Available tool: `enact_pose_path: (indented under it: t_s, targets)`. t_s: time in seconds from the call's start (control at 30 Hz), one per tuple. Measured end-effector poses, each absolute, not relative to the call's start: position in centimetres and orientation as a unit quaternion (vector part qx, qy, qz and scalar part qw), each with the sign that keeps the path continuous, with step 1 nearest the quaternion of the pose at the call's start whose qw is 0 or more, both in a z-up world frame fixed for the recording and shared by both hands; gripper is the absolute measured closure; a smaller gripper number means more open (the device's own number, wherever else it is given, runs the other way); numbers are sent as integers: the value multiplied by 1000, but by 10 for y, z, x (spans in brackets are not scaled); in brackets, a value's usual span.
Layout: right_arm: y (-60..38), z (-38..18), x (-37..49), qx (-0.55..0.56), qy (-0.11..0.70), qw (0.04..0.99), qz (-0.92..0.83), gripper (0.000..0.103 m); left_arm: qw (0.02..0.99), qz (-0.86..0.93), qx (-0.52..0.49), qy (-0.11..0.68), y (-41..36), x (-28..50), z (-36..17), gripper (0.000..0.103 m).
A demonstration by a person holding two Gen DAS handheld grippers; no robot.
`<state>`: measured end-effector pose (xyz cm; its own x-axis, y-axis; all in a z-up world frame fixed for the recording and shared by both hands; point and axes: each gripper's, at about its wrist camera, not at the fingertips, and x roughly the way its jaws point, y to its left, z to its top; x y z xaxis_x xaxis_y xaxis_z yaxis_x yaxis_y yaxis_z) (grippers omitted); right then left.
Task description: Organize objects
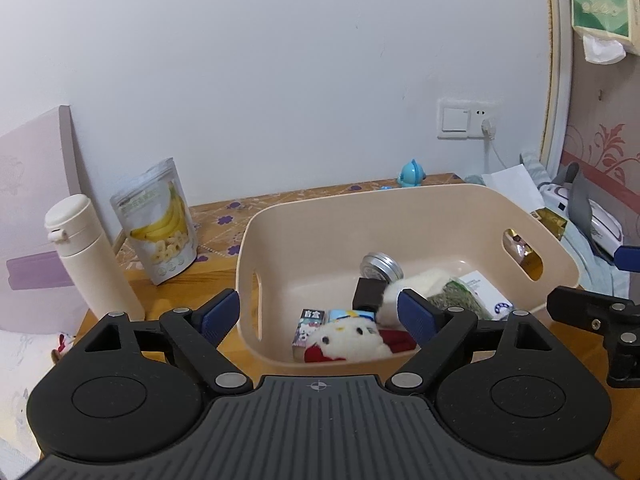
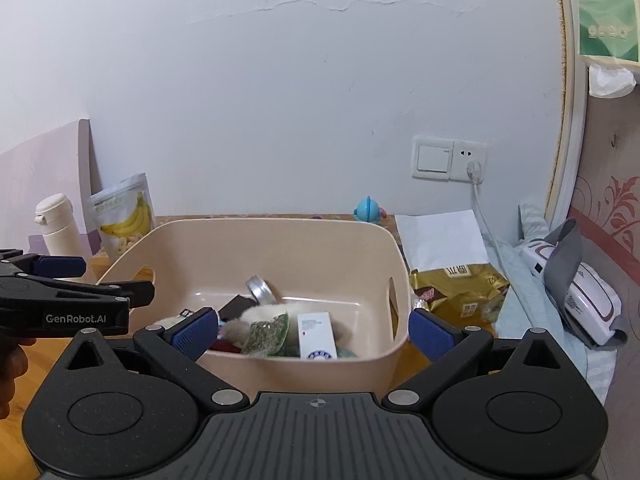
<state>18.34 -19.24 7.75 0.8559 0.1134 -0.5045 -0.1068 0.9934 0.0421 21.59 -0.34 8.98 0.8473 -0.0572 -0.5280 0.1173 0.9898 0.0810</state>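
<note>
A beige plastic bin (image 1: 440, 208) (image 2: 280, 236) stands on the wooden table (image 1: 216, 276). Inside lie a white plush toy (image 1: 352, 340), a small printed box (image 1: 306, 328), a black box (image 1: 368, 294), a round metal tin (image 1: 380, 266) (image 2: 262, 290), a green herb packet (image 1: 456, 296) (image 2: 266, 332) and a white carton (image 2: 316, 336). My left gripper (image 1: 318, 316) is open and empty, straddling the bin's near left corner. My right gripper (image 2: 314, 332) is open and empty at the bin's near rim.
A white flask (image 1: 86, 260) (image 2: 56, 226) and a banana-chip pouch (image 1: 160, 220) (image 2: 124, 212) stand left of the bin. A blue toy (image 1: 412, 174) (image 2: 368, 210) sits by the wall. A gold snack bag (image 2: 460, 292), white paper (image 2: 440, 240) and a white device (image 2: 572, 300) lie to the right.
</note>
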Motion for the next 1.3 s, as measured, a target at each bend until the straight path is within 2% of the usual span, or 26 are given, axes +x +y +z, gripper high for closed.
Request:
enact_pose_path:
  t_s: [0.6,1.3]
  targets:
    - [-201,81,122,23,263,963,57,0,964,-41,53,256,1,147,94,15]
    - [-194,71,62,-16,264,963,53,0,967,-22,50,248,6,76,78,15]
